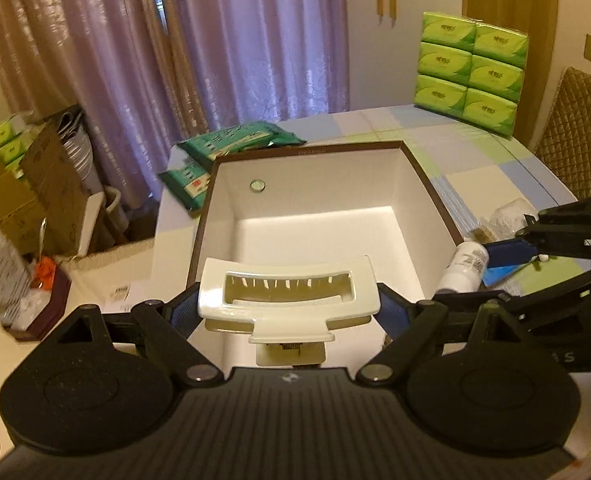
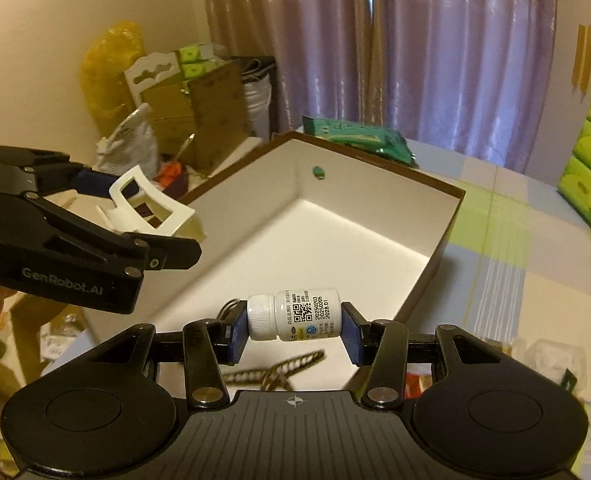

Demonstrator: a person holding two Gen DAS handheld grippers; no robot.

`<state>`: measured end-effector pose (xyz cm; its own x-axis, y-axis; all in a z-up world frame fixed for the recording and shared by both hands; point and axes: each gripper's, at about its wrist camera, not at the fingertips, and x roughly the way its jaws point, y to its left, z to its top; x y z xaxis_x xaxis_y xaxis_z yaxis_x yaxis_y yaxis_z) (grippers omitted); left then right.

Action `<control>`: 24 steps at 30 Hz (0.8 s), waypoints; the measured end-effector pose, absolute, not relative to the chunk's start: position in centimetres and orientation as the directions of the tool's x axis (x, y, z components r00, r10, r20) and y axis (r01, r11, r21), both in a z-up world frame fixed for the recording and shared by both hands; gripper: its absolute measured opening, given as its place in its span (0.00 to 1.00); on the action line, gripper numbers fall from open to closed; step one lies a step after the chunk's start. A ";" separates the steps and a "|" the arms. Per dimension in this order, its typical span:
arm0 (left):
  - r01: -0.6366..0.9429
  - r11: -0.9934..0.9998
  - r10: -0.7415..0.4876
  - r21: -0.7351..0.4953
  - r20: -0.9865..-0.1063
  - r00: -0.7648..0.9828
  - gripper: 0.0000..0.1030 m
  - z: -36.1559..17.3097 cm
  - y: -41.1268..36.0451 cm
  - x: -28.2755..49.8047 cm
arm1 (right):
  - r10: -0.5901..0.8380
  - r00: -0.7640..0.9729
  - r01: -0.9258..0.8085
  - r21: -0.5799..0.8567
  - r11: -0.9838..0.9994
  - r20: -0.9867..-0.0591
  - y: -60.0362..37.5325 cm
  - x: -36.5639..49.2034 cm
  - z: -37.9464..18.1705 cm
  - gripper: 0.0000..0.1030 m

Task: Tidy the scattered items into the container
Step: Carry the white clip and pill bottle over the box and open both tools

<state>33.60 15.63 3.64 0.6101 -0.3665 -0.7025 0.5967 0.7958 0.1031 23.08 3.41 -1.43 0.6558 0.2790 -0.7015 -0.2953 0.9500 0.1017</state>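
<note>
So the biggest thing here is the table (image 1: 475,152), covered in a pastel checked cloth with blue, green and cream patches. Sitting on it is the container (image 1: 415,208), a big open box with brown outer walls and a white inside, and the part of its floor that's in view is bare apart from a little round green-ish dot on the far inner wall. Behind it, at the far edge of the table, are two teal wipe packs (image 1: 239,140), and off in the far right corner there's a stack of green tissue packs (image 1: 471,72), three rows high. Purple curtains (image 1: 255,40) hang behind all that, and cardboard boxes (image 1: 35,184) are piled on the floor to the left.

Now the grippers. The left gripper (image 1: 287,308) is clamped on a cream plastic hair claw clip (image 1: 287,292), blue pads pressing it from both sides, and it's hanging right at the near rim of the box, over the opening. The right gripper (image 2: 295,324) has its pads squeezed on a small white pill bottle (image 2: 295,316), held sideways, cap to the left, QR code label facing the camera. From the left wrist view that bottle sits just outside the box's right wall, not over the opening.

Smaller stuff: a dark patterned hair clip (image 2: 279,368) lies on the table beneath the bottle, kinda blurry, and some clear plastic wrapping (image 2: 547,360) is near the right edge.
</note>
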 end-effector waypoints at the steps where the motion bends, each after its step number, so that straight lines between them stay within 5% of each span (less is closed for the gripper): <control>1: 0.604 0.791 -0.375 0.098 -0.702 0.606 0.83 3.5 15.4 34.4 | 0.277 0.654 -0.292 0.102 0.951 -0.704 3.3 23.8 -1.6 0.44; 24: 0.711 0.692 -0.344 0.126 -0.808 0.479 0.83 -2.8 8.3 49.4 | 0.171 0.559 -0.307 -0.011 0.952 -0.811 1.9 38.9 -6.9 0.44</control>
